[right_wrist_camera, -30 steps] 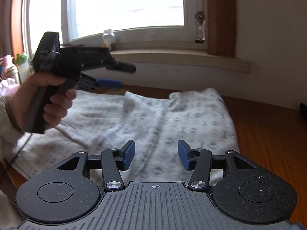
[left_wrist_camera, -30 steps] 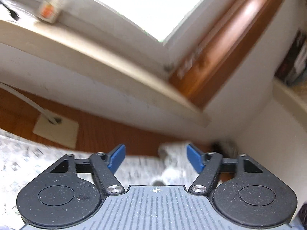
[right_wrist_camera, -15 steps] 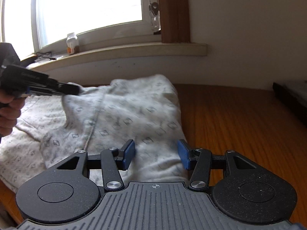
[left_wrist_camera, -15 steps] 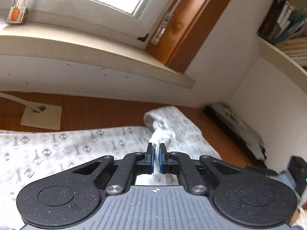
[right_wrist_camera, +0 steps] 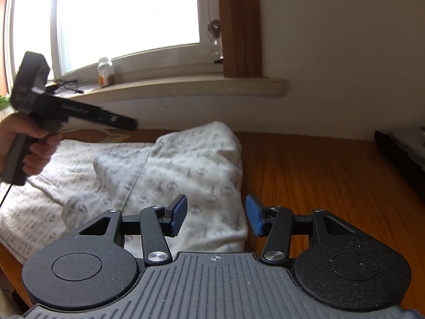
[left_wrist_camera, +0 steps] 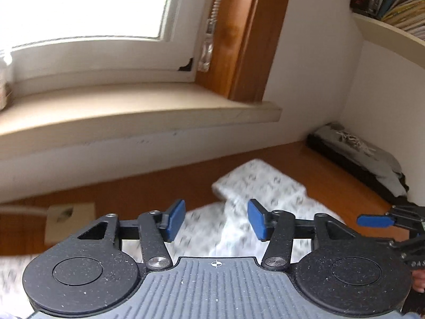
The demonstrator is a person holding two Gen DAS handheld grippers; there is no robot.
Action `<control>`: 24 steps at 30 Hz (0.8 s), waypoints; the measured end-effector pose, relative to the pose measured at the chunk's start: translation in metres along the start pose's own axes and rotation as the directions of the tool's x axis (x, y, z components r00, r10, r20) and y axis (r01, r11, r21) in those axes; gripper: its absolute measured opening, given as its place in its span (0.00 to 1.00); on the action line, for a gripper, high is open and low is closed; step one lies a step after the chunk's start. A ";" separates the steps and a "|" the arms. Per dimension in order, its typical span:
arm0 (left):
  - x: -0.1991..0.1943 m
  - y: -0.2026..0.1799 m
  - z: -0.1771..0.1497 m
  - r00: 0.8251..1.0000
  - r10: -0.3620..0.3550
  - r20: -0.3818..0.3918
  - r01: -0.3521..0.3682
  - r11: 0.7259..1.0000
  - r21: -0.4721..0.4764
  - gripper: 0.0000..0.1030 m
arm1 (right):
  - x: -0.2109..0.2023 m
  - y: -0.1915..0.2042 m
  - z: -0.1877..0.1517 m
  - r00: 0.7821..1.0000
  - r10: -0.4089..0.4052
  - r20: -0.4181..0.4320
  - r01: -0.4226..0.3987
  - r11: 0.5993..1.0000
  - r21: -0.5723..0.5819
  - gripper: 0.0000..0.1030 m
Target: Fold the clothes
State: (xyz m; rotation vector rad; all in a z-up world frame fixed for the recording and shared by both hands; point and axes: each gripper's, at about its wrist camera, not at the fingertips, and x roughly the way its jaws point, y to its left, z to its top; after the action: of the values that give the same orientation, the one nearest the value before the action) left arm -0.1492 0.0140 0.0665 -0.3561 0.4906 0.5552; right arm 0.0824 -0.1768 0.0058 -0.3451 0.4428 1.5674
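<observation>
Wooden counter below the windowsill carries the patterned garment. Only the left view shows bookshelves. Left gripper hovers above the garment, opening, empty; right gripper is parted over its edge, gripping nothing.

One patterned garment, two grippers, one jar on one windowsill, one hand.

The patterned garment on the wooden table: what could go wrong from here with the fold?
1. The garment is bunched, with a flap lying over its middle; pressing now may set creases.
2. The left gripper is opening with no cloth between its pads, so the released flap may slide back.
3. The right gripper hovers open over the hem near the table and might pinch several layers.
</observation>
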 end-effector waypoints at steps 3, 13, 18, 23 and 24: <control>0.025 0.003 0.011 0.999 -0.026 -0.028 0.026 1.000 0.007 0.55 | 0.010 0.003 0.011 1.000 0.016 -0.003 -0.016 1.000 -0.017 0.48; 0.084 0.025 0.012 0.965 -0.206 -0.159 0.191 0.976 -0.105 0.53 | 0.079 0.005 0.059 0.999 0.019 -0.040 -0.022 0.997 -0.078 0.48; 0.083 0.024 0.003 0.952 -0.256 -0.165 0.239 0.964 -0.118 0.10 | 0.125 0.003 0.086 0.996 0.038 -0.076 -0.045 0.995 -0.087 0.26; 0.047 0.013 -0.001 0.950 -0.296 -0.101 0.284 0.951 -0.120 0.07 | 0.152 -0.003 0.097 0.992 0.077 -0.099 -0.085 0.994 -0.072 0.19; 0.040 0.010 0.000 0.953 -0.288 -0.088 0.278 0.954 -0.114 0.07 | 0.151 -0.003 0.097 0.992 0.088 -0.086 -0.094 0.993 -0.070 0.19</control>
State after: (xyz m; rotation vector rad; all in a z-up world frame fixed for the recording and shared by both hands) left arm -0.1260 0.0384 0.0433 -0.5440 0.5019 0.2829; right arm 0.0836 0.0023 0.0177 -0.4535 0.4705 1.6658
